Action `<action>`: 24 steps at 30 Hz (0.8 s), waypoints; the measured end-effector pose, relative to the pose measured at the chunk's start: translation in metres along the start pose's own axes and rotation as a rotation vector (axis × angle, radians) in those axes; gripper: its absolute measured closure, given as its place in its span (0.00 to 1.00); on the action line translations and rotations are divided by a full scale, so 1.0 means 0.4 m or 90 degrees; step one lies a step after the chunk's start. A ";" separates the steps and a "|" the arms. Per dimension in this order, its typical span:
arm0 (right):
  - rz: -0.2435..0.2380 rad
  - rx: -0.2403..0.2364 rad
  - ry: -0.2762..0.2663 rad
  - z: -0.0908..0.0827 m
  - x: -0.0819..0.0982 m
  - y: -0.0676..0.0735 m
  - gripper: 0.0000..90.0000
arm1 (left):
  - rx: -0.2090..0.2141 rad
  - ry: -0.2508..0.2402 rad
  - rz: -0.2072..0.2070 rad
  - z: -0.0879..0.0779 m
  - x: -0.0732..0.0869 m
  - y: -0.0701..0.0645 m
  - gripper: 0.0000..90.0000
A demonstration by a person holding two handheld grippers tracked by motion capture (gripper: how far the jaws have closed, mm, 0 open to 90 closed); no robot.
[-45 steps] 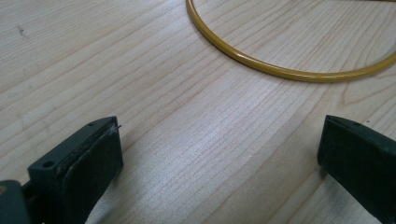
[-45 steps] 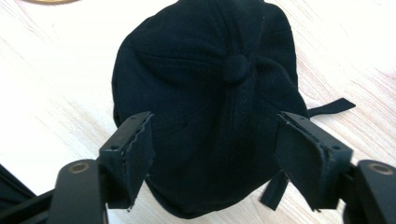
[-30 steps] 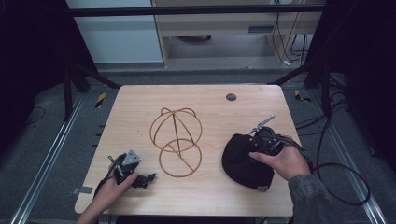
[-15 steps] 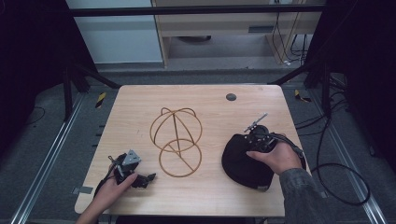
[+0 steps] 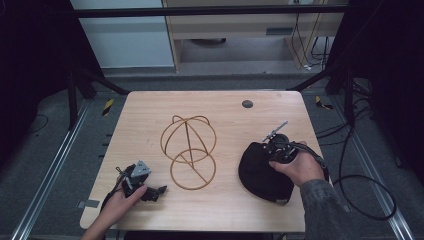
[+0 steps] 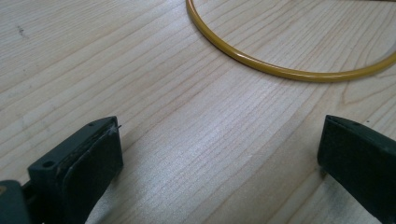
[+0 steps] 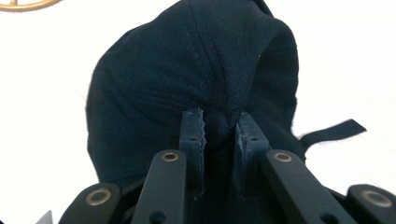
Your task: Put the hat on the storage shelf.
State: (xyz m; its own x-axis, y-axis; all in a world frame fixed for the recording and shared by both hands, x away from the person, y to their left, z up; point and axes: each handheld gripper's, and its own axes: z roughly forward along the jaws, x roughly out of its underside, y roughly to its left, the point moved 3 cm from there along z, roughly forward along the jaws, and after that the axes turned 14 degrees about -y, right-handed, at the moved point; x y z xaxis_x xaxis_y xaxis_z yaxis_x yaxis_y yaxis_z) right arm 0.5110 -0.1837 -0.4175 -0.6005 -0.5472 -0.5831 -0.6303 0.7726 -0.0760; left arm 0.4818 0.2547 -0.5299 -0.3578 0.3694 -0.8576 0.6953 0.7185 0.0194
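A black cap [image 5: 262, 172] lies at the right of the wooden table [image 5: 225, 125]. My right gripper [image 5: 270, 152] is on its top, and its jaws have just closed on a fold of the cap [image 7: 196, 70], pinched between the pads at the gripper's tip [image 7: 219, 128]. A gold wire hat stand [image 5: 189, 145] sits in the middle of the table. My left gripper [image 5: 157, 191] rests near the front left edge with its jaws wide apart [image 6: 219, 154] over bare wood, and the stand's ring [image 6: 280, 70] lies just beyond them.
A small dark round disc [image 5: 247, 104] is set in the table near its far edge. A cable [image 5: 360, 190] trails off the right side to the floor. Metal rails and frame legs stand beside the table.
My right gripper has shifted slightly left onto the cap's top and shut on its fabric. The left hand and gripper have stayed put.
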 end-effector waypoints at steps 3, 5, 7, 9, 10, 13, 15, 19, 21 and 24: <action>0.004 0.005 -0.012 -0.023 0.000 -0.009 0.86 | 0.000 0.000 0.000 0.000 0.000 0.000 0.00; 0.003 0.007 -0.023 -0.039 -0.003 -0.011 0.86 | 0.000 0.000 0.000 0.000 0.000 0.000 0.00; 0.005 0.008 -0.033 -0.055 -0.009 -0.011 0.86 | 0.000 0.000 0.000 0.000 0.000 0.000 0.00; 0.010 0.006 -0.048 -0.075 -0.017 -0.010 0.86 | 0.000 -0.001 -0.001 0.000 0.000 0.000 0.00; 0.007 0.006 -0.053 -0.081 -0.020 -0.011 0.86 | -0.001 -0.002 -0.002 0.000 0.000 0.000 0.00; 0.007 0.008 -0.066 -0.098 -0.029 -0.010 0.86 | -0.001 -0.002 -0.002 0.000 0.000 0.000 0.00; 0.002 0.011 -0.083 -0.123 -0.041 -0.007 0.86 | -0.001 -0.002 -0.002 0.000 0.000 0.000 0.00; 0.001 0.020 -0.102 -0.156 -0.054 -0.007 0.86 | 0.000 -0.002 0.001 0.000 0.000 0.000 0.00; 0.009 0.025 -0.107 -0.171 -0.057 -0.009 0.86 | 0.001 -0.002 0.001 0.000 0.000 0.001 0.00; 0.013 0.032 -0.107 -0.184 -0.058 -0.014 0.86 | 0.001 -0.001 0.001 0.000 0.000 0.000 0.00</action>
State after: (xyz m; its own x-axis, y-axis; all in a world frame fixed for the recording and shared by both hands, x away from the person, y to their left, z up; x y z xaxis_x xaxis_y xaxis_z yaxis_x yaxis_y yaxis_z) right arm 0.4924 -0.1990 -0.3439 -0.5201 -0.4727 -0.7114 -0.5906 0.8007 -0.1003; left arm 0.4821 0.2547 -0.5298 -0.3559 0.3693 -0.8585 0.6964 0.7174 0.0198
